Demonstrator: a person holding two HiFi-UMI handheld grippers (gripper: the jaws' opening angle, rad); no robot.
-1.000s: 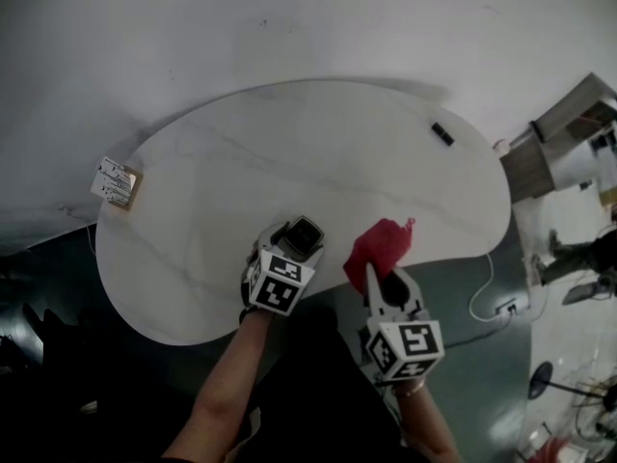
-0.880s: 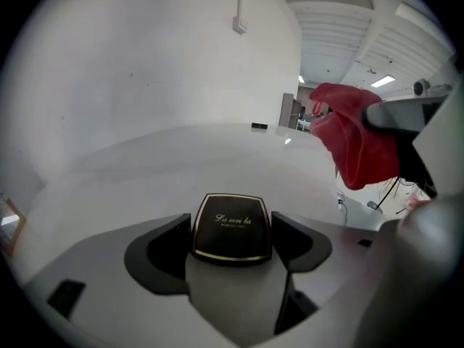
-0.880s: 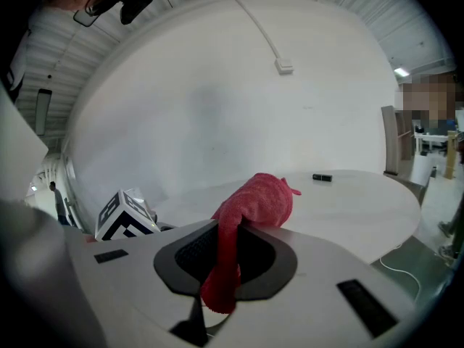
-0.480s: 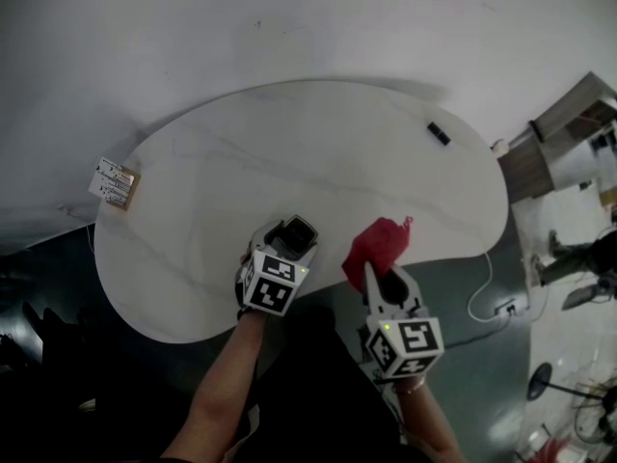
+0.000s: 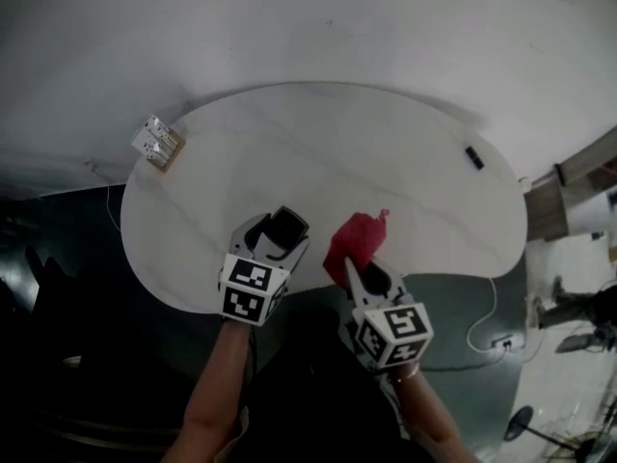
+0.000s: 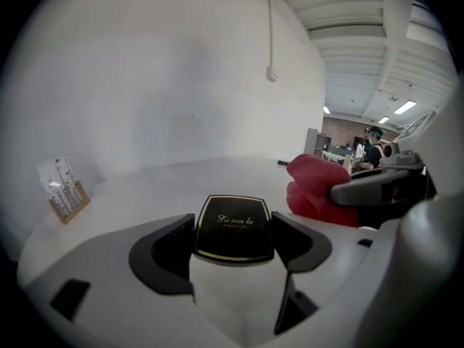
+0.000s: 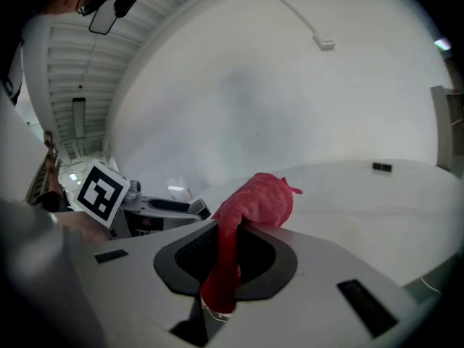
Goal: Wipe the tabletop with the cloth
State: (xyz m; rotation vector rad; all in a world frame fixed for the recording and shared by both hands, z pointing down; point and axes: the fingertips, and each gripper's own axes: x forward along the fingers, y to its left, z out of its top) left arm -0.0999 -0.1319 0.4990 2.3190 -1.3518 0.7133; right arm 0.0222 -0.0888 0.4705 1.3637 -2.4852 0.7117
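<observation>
The red cloth [image 5: 356, 238] is bunched up and pinched in my right gripper [image 5: 349, 264], which is shut on it over the front edge of the white kidney-shaped table [image 5: 318, 152]. In the right gripper view a strip of the cloth [image 7: 255, 203] hangs down between the jaws. I cannot tell whether the cloth touches the tabletop. My left gripper [image 5: 285, 228] is just left of it, shut on a small white box with a black lid [image 6: 233, 227]. In the left gripper view the cloth [image 6: 314, 187] shows at the right.
A wooden stand with cards [image 5: 159, 144] sits at the table's far left edge. A small black object [image 5: 473, 156] lies near the far right edge. Dark floor lies below the front edge, with a white cable [image 5: 487, 316] at the right.
Both grippers have shifted left along the table's front edge, with the cloth and the box still held. The head view has turned, so the table now sits further right.
</observation>
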